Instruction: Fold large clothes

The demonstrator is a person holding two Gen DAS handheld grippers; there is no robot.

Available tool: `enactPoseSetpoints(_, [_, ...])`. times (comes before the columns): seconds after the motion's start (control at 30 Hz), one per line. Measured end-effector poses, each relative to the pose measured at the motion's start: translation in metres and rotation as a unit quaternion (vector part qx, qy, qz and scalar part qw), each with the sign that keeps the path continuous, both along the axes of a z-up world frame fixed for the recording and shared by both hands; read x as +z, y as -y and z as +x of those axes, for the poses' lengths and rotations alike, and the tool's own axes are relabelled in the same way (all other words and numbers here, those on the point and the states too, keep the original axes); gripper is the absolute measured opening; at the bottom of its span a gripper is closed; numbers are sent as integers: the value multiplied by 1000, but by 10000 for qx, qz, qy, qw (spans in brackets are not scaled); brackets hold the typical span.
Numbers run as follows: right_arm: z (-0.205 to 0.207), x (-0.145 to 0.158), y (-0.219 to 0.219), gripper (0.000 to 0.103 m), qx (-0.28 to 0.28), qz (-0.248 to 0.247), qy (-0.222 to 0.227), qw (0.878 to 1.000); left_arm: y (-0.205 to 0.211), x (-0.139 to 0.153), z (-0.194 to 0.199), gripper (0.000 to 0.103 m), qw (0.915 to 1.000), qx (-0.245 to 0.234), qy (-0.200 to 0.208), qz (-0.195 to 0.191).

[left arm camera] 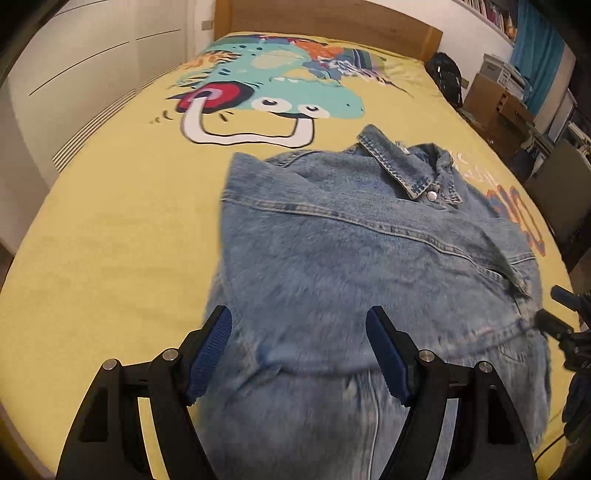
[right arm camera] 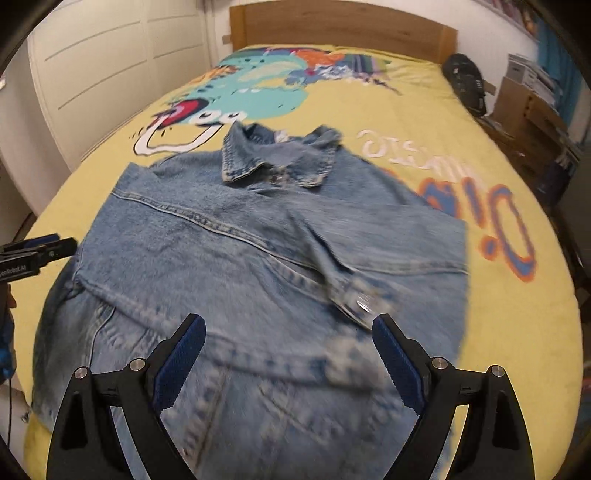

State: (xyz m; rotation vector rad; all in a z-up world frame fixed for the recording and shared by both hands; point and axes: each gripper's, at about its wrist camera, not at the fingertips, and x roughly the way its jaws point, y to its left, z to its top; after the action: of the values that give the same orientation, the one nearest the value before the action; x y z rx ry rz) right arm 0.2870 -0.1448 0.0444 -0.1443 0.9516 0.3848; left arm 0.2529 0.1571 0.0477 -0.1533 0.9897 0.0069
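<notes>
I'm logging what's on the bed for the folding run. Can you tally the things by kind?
Denim jacket: 1
Yellow printed bedspread: 1
Black bag at the far corner: 1
Open grippers, left gripper and right gripper: 2
Total: 5

- Jacket [right arm camera: 258, 258] lies on the bed [right arm camera: 498, 314], collar [right arm camera: 277, 158] at 12 o'clock.
- Headboard [right arm camera: 343, 26] stands behind, at 12 o'clock.
- Boxes [right arm camera: 524, 99] at 2 o'clock.

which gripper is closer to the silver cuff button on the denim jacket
Right. The right gripper is open just short of the silver cuff button, near its right finger. The left gripper is open over the denim jacket near its left edge.
</notes>
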Motion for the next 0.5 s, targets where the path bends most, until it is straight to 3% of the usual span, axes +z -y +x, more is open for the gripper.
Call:
enactPoseSetpoints(0.27, [-63, 21, 65, 93, -469, 141, 68, 9988, -8, 15, -59, 70, 9999, 45, -87, -35])
enactPoseSetpoints(0.5, [-105, 12, 115, 93, -875, 171, -50, 9960, -12, 11, -101, 72, 9996, 143, -211, -101])
